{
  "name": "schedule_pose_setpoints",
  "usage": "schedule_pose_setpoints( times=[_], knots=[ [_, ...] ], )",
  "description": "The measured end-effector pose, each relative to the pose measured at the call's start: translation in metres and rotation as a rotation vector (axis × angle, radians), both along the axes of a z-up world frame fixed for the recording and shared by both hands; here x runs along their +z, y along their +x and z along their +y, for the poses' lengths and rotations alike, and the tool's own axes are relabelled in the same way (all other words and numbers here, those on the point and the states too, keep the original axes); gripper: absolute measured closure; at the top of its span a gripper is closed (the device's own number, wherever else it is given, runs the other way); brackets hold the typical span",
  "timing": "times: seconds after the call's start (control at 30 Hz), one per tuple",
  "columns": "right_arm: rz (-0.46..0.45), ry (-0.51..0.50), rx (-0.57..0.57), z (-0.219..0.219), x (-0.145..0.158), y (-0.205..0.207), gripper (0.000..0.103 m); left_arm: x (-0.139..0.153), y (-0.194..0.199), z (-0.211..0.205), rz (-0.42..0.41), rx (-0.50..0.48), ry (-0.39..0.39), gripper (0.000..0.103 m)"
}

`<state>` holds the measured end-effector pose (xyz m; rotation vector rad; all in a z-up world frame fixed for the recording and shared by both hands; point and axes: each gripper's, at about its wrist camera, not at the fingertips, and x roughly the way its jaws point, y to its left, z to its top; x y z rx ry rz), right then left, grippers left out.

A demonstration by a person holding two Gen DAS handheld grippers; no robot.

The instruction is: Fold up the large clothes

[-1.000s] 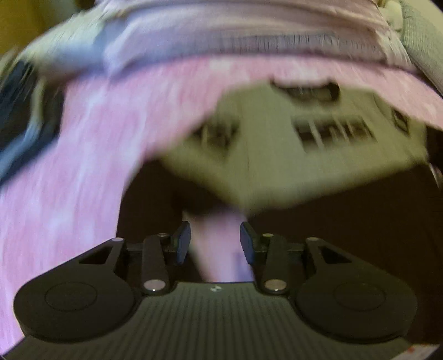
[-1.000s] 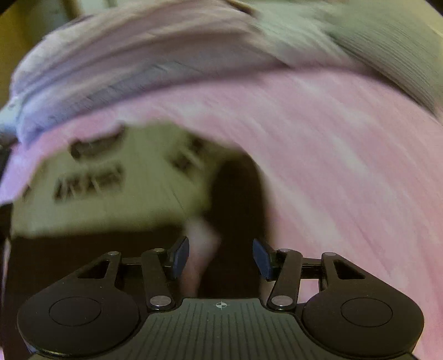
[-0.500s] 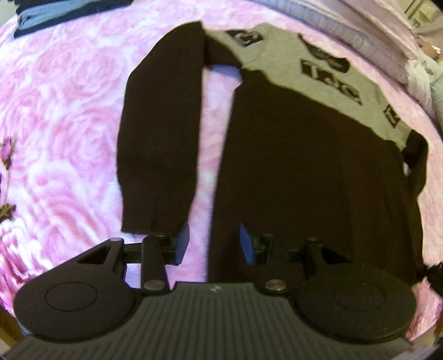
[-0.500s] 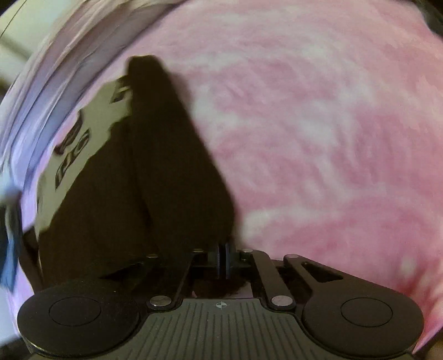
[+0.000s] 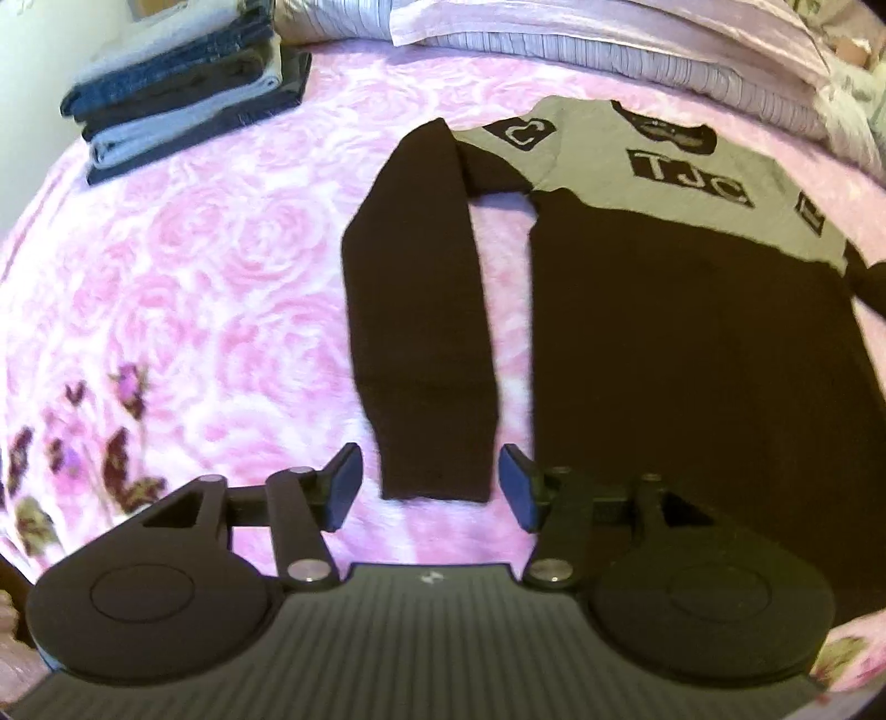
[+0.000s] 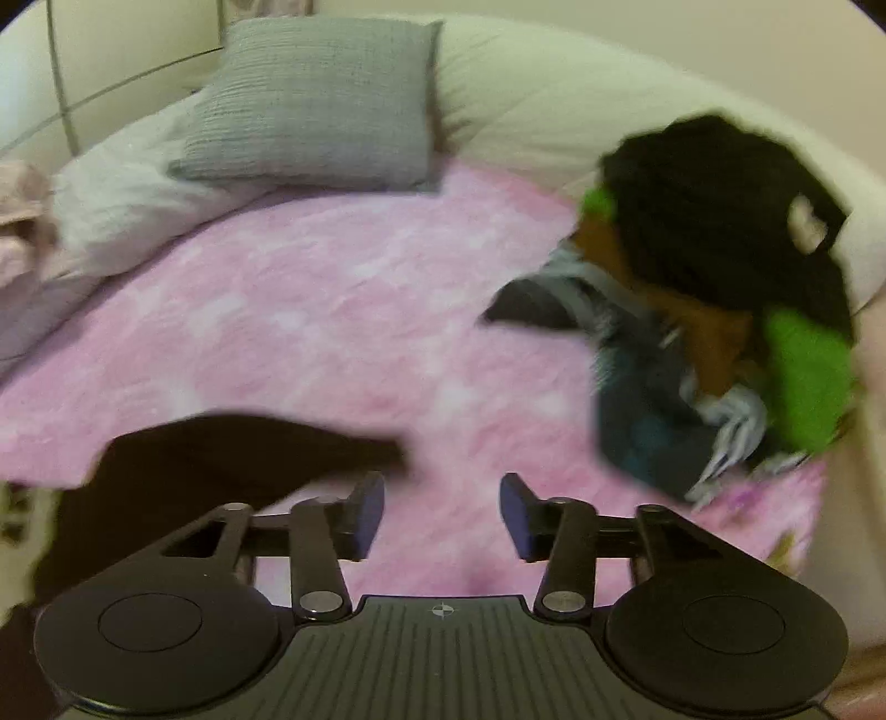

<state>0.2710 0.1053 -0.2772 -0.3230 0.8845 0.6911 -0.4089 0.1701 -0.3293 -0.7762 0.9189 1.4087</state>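
The sweater (image 5: 692,343), dark brown with a grey yoke bearing the letters "TJC", lies flat on the pink rose-patterned bed cover (image 5: 221,266) and fills the centre and right of the left wrist view. Its sleeve (image 5: 421,310) runs straight down the frame just beside the body, with a strip of pink cover between them; the cuff ends just above the gap between the pads.

The left hand-held gripper (image 5: 429,490) hovers over the cuff. Its jaws are opening and stand moderately wide. Nothing is gripped; the pads do not press on the fabric.

A stack of folded jeans (image 5: 183,83) sits in the upper left of that frame, well apart from the sweater. Striped pillows (image 5: 609,39) line the top edge.

In the blurred right wrist view, the right hand-held gripper (image 6: 443,512) is over bare pink cover, jaws opening, with nothing between them. A dark sleeve end (image 6: 238,454) lies at the lower left. A grey pillow (image 6: 315,94) rests at the upper left, and a heap of unfolded clothes (image 6: 709,332) occupies the right side.
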Motion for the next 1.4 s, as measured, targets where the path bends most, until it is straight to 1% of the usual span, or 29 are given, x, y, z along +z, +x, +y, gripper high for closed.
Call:
schedule_pose_setpoints(
  times=[0.03,0.2,0.3,0.37,0.4,0.43,0.47,0.5,0.53,0.57,0.6,0.67,0.7,0.73,0.8,0.83,0.87,0.9,0.93,0.97,1.0,1.03,1.1,1.17,1.2,1.23,1.3,1.37,1.4],
  knots=[
    [0.032,-0.005,0.029,0.0,-0.007,-0.011,0.055,-0.003,0.001,0.002,0.018,-0.009,0.003,0.051],
    [0.195,-0.123,0.191,-0.031,-0.056,-0.086,0.055,-0.026,0.013,0.015,0.136,-0.115,0.033,0.046],
    [0.268,-0.193,0.205,-0.043,-0.085,-0.128,0.055,-0.05,0.016,0.027,0.167,-0.163,-0.009,0.045],
    [0.314,-0.223,0.188,-0.046,-0.096,-0.144,0.055,-0.06,0.021,0.029,0.164,-0.223,0.006,0.045],
    [0.32,-0.234,0.182,-0.044,-0.099,-0.149,0.055,-0.065,0.022,0.028,0.182,-0.254,0.014,0.049],
    [0.307,-0.24,0.179,-0.041,-0.098,-0.155,0.055,-0.068,0.022,0.029,0.181,-0.281,0.018,0.056],
    [0.292,-0.241,0.182,-0.039,-0.095,-0.16,0.055,-0.068,0.017,0.032,0.139,-0.305,0.016,0.079],
    [0.284,-0.24,0.189,-0.034,-0.09,-0.165,0.055,-0.065,0.015,0.036,0.128,-0.313,0.018,0.095],
    [0.276,-0.235,0.191,-0.032,-0.087,-0.171,0.055,-0.059,0.009,0.04,0.146,-0.311,0.031,0.095],
    [0.267,-0.225,0.19,-0.03,-0.083,-0.176,0.055,-0.05,-0.003,0.046,0.144,-0.29,0.057,0.095],
    [0.256,-0.208,0.188,-0.025,-0.079,-0.179,0.055,-0.037,-0.02,0.054,0.115,-0.25,0.085,0.095],
    [0.237,-0.182,0.18,-0.015,-0.07,-0.183,0.055,-0.007,-0.064,0.074,0.065,-0.147,0.161,0.095],
    [0.232,-0.173,0.179,-0.012,-0.067,-0.186,0.055,0.011,-0.093,0.085,0.053,-0.074,0.212,0.095],
    [0.229,-0.165,0.178,-0.008,-0.064,-0.191,0.055,0.023,-0.118,0.095,0.047,-0.004,0.238,0.096],
    [0.231,-0.15,0.177,-0.004,-0.062,-0.2,0.055,0.037,-0.174,0.114,0.051,0.152,0.257,0.095],
    [0.231,-0.152,0.177,-0.004,-0.062,-0.204,0.055,0.035,-0.198,0.121,0.078,0.22,0.255,0.094],
    [0.225,-0.168,0.17,-0.004,-0.064,-0.209,0.055,0.026,-0.22,0.127,0.111,0.264,0.241,0.09],
    [0.224,-0.182,0.164,-0.006,-0.066,-0.214,0.055,0.009,-0.238,0.132,0.168,0.298,0.196,0.088],
    [0.234,-0.187,0.161,-0.008,-0.07,-0.218,0.055,-0.008,-0.25,0.136,0.216,0.336,0.131,0.09],
    [0.253,-0.187,0.161,-0.012,-0.073,-0.221,0.054,-0.026,-0.262,0.136,0.237,0.376,0.052,0.09],
    [0.273,-0.184,0.161,-0.016,-0.076,-0.224,0.055,-0.04,-0.269,0.13,0.231,0.406,-0.003,0.09],
    [0.29,-0.172,0.168,-0.022,-0.078,-0.225,0.055,-0.047,-0.271,0.123,0.227,0.424,-0.025,0.09],
    [0.309,-0.153,0.195,-0.033,-0.079,-0.226,0.055,-0.047,-0.263,0.097,0.169,0.438,-0.003,0.089],
    [0.317,-0.148,0.216,-0.043,-0.078,-0.224,0.054,-0.039,-0.243,0.065,0.065,0.411,0.02,0.084],
    [0.329,-0.142,0.221,-0.049,-0.078,-0.22,0.054,-0.035,-0.23,0.05,0.011,0.383,0.016,0.083],
    [0.351,-0.127,0.226,-0.055,-0.077,-0.216,0.055,-0.032,-0.213,0.035,-0.055,0.339,0.003,0.082],
    [0.417,-0.079,0.243,-0.067,-0.078,-0.208,0.054,-0.03,-0.182,0.009,-0.22,0.251,-0.059,0.068],
    [0.476,-0.045,0.269,-0.076,-0.08,-0.204,0.054,-0.031,-0.145,-0.019,-0.395,0.174,-0.126,0.06],
    [0.507,-0.03,0.292,-0.08,-0.081,-0.203,0.054,-0.033,-0.128,-0.03,-0.46,0.145,-0.154,0.056]
  ],
)
